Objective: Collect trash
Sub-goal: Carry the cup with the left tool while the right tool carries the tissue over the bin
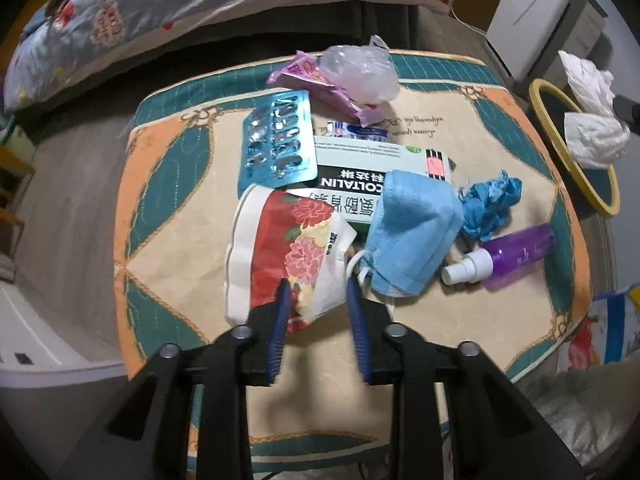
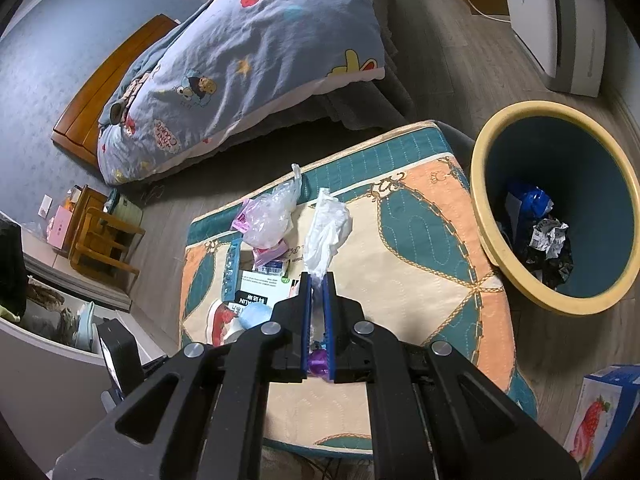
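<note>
Black hand-held gripper (image 1: 316, 296), blue pads (image 1: 282, 312)
</note>
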`<state>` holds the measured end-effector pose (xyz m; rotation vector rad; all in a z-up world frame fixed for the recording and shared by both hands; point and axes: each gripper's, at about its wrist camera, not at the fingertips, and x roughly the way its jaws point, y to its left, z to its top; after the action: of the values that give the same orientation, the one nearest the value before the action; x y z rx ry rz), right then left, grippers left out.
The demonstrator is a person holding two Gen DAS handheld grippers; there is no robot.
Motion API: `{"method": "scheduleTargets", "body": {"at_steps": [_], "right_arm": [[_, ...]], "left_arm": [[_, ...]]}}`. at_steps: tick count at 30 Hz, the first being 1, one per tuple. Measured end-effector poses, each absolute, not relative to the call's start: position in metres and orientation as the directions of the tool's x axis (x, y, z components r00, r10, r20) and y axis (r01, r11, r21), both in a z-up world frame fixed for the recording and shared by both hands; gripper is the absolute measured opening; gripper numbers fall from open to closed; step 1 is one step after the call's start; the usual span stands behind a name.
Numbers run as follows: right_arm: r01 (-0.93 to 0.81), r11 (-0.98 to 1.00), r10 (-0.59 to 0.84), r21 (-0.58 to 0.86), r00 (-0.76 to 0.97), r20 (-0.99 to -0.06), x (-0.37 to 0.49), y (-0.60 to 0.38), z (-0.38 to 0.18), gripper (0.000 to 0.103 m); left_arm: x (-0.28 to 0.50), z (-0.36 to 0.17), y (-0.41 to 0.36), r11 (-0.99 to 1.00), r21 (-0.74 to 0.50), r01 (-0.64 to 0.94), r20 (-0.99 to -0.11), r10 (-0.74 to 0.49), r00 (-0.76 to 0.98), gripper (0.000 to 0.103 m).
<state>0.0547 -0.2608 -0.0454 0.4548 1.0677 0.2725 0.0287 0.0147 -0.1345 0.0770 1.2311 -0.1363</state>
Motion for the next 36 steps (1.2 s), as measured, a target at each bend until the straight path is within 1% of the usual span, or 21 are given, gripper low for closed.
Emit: {"method": "scheduleTargets", "body": {"at_steps": [2, 5, 11, 12, 14, 16, 20, 26, 34, 36], "right_arm": [[0.000, 0.875, 0.429, 0.484, 0.462, -0.776, 0.055, -0.260, -0.045, 0.006], [0.001, 0.875, 0.429, 0.484, 0.461, -0.777, 0.055, -0.260, -0.045, 0.006], [-0.002, 0.877, 0.428, 0.480, 0.459, -0.779, 0.054, -0.260, -0.046, 0.006], [-0.003, 0.878, 0.426, 0.478, 0.458, -0.780, 0.054, -0.259, -0.046, 0.006], [-0.002, 0.881, 0.422, 0.473, 0.455, -0.784, 0.054, -0.260, -0.047, 0.006], [0.004, 0.880, 0.422, 0.475, 0.457, -0.783, 0.055, -0.262, -0.047, 0.006], [0.008, 0.877, 0.422, 0.481, 0.469, -0.776, 0.054, -0.265, -0.042, 0.006], [0.006, 0.882, 0.404, 0.471, 0.507, -0.762, 0.055, -0.274, -0.029, 0.006], [0.015, 0.883, 0.382, 0.469, 0.557, -0.738, 0.059, -0.302, -0.009, 0.006], [0.023, 0.888, 0.365, 0.459, 0.570, -0.736, 0.061, -0.312, -0.005, 0.006]], "left_arm": [[0.029, -0.133, 0.016, 0.991, 0.014, 0.136, -0.940, -0.033, 0.338, 0.021], [0.032, -0.128, 0.021, 0.993, 0.002, 0.116, -0.933, -0.040, 0.359, 0.021], [0.036, -0.135, 0.007, 0.982, 0.019, 0.188, -0.936, -0.048, 0.348, 0.020], [0.037, -0.137, 0.005, 0.980, 0.017, 0.197, -0.939, -0.051, 0.339, 0.011], [0.038, -0.138, 0.005, 0.979, 0.018, 0.205, -0.941, -0.052, 0.335, 0.012], [0.038, -0.134, 0.006, 0.980, 0.017, 0.199, -0.936, -0.054, 0.346, 0.009], [0.038, -0.102, 0.010, 0.986, -0.015, 0.168, -0.892, -0.089, 0.443, 0.006], [0.031, -0.053, 0.005, 0.980, -0.077, 0.183, -0.812, -0.168, 0.558, 0.003], [0.031, -0.015, -0.023, 0.953, -0.160, 0.258, -0.749, -0.288, 0.596, 0.003], [0.037, -0.008, -0.038, 0.942, -0.161, 0.293, -0.741, -0.312, 0.595, 0.003]]}}
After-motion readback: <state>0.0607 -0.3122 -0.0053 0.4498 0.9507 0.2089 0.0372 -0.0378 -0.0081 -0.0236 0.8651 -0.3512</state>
